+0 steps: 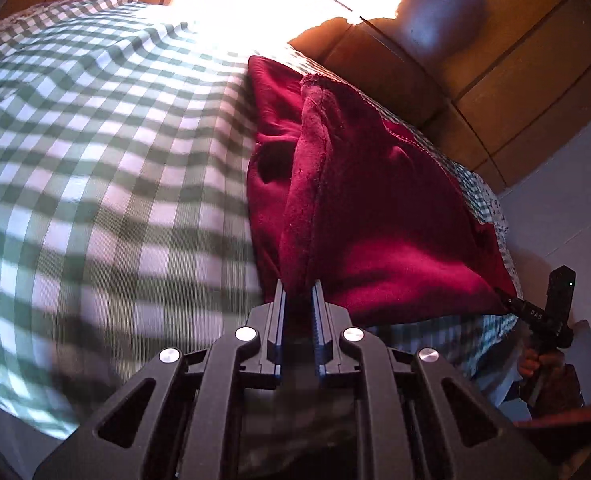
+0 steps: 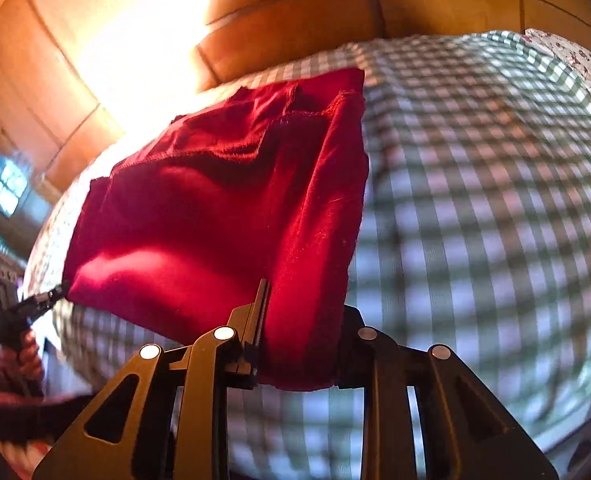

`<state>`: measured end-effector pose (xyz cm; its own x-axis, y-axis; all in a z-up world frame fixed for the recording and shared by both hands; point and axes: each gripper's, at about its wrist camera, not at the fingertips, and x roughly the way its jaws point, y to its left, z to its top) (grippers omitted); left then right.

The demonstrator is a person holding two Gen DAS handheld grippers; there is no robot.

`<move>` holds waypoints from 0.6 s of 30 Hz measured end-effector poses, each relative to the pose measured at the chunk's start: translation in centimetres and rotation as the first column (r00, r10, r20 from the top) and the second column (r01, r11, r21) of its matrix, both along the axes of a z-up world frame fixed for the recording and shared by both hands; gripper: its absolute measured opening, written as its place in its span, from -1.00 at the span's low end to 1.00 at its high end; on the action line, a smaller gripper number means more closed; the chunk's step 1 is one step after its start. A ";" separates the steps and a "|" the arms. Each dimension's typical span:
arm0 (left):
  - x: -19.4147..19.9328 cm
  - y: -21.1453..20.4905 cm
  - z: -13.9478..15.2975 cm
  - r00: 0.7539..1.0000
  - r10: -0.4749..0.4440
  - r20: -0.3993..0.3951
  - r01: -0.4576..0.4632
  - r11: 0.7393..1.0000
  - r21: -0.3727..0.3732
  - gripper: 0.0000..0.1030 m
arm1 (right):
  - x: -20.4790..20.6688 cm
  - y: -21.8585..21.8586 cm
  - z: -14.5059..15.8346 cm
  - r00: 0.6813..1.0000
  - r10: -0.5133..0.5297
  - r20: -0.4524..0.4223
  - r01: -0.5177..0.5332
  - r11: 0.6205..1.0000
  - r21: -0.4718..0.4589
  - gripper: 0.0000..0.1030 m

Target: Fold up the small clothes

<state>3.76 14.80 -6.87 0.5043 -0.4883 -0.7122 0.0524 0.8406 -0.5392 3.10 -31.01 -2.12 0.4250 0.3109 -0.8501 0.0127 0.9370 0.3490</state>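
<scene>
Left gripper (image 1: pixel 298 292) is clenched on a bunched corner of the deep-red fleecy cloth garment (image 1: pixel 375 216), its two ridged jaws nearly closed with a ridge of fabric running up from between them; further right in the same view the right gripper (image 1: pixel 509 304) pinches the opposite near corner. From the right wrist camera that right gripper (image 2: pixel 301 332) has a thick wad of the red garment (image 2: pixel 215 216) filling its jaws, so it is grasping too. The garment hangs stretched between the two tools – its far edge draped on the green-and-white checked bedsheet (image 1: pixel 95 160) (a seamed flap already looks doubled over). I judge the fold as under way, not yet laid flat.
</scene>
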 end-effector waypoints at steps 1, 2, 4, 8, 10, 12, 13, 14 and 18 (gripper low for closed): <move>-1.1 -0.1 0.1 1.000 -0.007 -0.005 0.007 1.000 0.005 -0.74 | -1.2 -0.2 -0.2 1.000 0.010 -0.021 -0.010 1.000 0.000 -0.54; -1.9 0.0 0.2 1.000 -0.006 -0.008 0.006 1.000 0.013 -0.62 | -2.2 -0.4 -0.5 0.999 0.017 -0.041 -0.016 1.000 0.004 -0.54; -2.5 0.0 0.6 1.000 0.009 -0.012 -0.009 0.999 0.033 -0.48 | -3.4 -0.6 -0.9 0.998 0.016 -0.062 -0.015 1.000 0.022 -0.54; -0.6 -0.2 2.8 0.998 0.028 0.060 -0.035 0.991 0.129 -0.09 | -3.8 -1.0 -1.0 0.997 -0.028 -0.074 0.029 0.999 0.019 0.18; 1.4 -0.7 3.7 0.995 0.017 0.098 -0.035 0.983 0.181 -0.04 | -3.3 -1.3 -0.8 0.996 -0.061 -0.064 0.062 0.998 0.016 0.34; 3.4 -0.9 4.3 0.992 0.010 0.127 -0.036 0.979 0.201 0.00 | -2.5 -1.3 -0.5 0.996 -0.073 -0.047 0.072 0.997 -0.007 0.34; 4.6 -1.1 4.4 0.991 0.006 0.136 -0.035 0.977 0.209 0.00 | -2.1 -1.4 -0.4 0.996 -0.078 -0.040 0.078 0.997 -0.014 0.35; 5.7 -1.2 4.4 0.990 0.004 0.139 -0.034 0.976 0.217 0.00 | -1.7 -1.6 -0.3 0.996 -0.089 -0.030 0.089 0.996 -0.021 0.34; 9.1 -2.4 4.4 0.989 -0.008 0.145 -0.023 0.978 0.209 -0.01 | 0.0 -2.0 0.0 0.992 -0.123 0.012 0.123 0.990 -0.062 0.34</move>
